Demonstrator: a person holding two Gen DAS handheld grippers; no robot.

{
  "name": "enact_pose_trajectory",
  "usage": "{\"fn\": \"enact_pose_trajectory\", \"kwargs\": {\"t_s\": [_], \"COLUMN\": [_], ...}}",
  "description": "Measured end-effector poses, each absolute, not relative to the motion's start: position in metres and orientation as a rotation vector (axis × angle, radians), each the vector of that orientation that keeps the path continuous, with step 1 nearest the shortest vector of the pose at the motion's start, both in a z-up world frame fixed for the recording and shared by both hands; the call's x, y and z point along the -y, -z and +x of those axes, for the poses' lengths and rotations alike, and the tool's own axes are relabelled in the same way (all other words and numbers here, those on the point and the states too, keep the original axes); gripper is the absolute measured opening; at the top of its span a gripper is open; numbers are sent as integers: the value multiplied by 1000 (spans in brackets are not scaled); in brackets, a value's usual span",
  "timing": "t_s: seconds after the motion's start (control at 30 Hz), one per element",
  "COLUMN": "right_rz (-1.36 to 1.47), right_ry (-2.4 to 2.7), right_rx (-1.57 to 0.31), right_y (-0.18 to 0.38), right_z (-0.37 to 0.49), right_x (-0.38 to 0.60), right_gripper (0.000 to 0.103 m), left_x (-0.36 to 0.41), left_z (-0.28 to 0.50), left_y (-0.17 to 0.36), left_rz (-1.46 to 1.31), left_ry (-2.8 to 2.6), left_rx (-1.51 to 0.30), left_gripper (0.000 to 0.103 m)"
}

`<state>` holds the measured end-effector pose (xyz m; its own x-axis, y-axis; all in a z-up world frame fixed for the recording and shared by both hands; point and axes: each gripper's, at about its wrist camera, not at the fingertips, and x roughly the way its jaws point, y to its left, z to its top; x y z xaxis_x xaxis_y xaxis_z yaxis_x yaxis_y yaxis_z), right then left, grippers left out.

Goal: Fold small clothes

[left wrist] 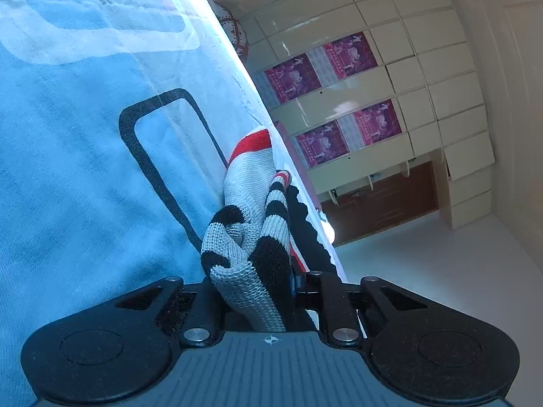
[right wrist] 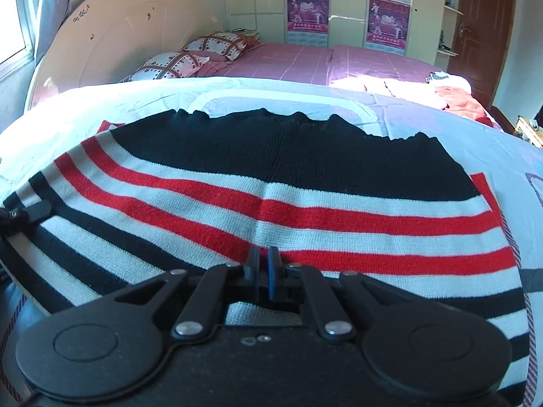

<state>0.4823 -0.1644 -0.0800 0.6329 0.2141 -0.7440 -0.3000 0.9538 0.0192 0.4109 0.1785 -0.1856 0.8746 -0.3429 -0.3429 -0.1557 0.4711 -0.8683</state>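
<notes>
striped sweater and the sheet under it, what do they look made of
Striped sweater: looks like knitted yarn, wool or acrylic, matte; the stitch rows show plainly. Sheet: seems a thin woven cotton-like cloth, matte with a fine weave and printed lines.

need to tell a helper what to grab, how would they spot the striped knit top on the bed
Start at the bed with the pink sheet; nearer the camera a pale blue-white cloth covers it. Spread flat on that cloth lies the knitted top, the only piece with a black scalloped edge and red, white and black stripes.
</notes>
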Motion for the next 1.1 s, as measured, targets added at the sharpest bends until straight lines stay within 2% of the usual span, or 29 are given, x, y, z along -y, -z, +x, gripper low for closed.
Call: {"fn": "enact_pose_trajectory", "kwargs": {"t_s": [0.13,0.33,0.47,0.67,0.7,0.73,0.8,0.9,0.93,0.97,1.03,1.1], "right_rz": [-117,-98,22,366,496,589,643,699,713,736,807,877], "right_ry": [-306,-319,-357,-450,-409,-335,-203,-137,-106,-92,-107,-123], "right_rx": [-845,-825,-827,-884,-838,-752,-659,-686,-694,-685,-650,-628], "right_y": [81,83,85,92,90,85,76,77,78,79,80,82], "right_z": [484,482,486,503,499,487,461,428,418,406,388,378], "right_x": [165,168,187,241,270,301,354,419,435,449,469,477], "right_gripper": [5,5,4,2,3,13,16,39,53,62,65,65], "left_x": [-175,-148,-107,-30,-14,3,37,82,90,93,92,84], "left_z": [414,428,444,468,474,479,488,496,488,477,460,444], "left_y": [156,84,35,0,-1,2,17,55,61,59,46,29], "left_rz": [-960,-720,-570,-400,-376,-347,-286,-195,-155,-135,-179,-219], "left_ry": [170,271,346,487,512,542,587,611,607,607,654,690], "left_rx": [-490,-436,-431,-507,-539,-576,-662,-801,-793,-762,-736,-696], "left_gripper": [17,17,17,18,18,18,18,29,41,59,84,84]}}
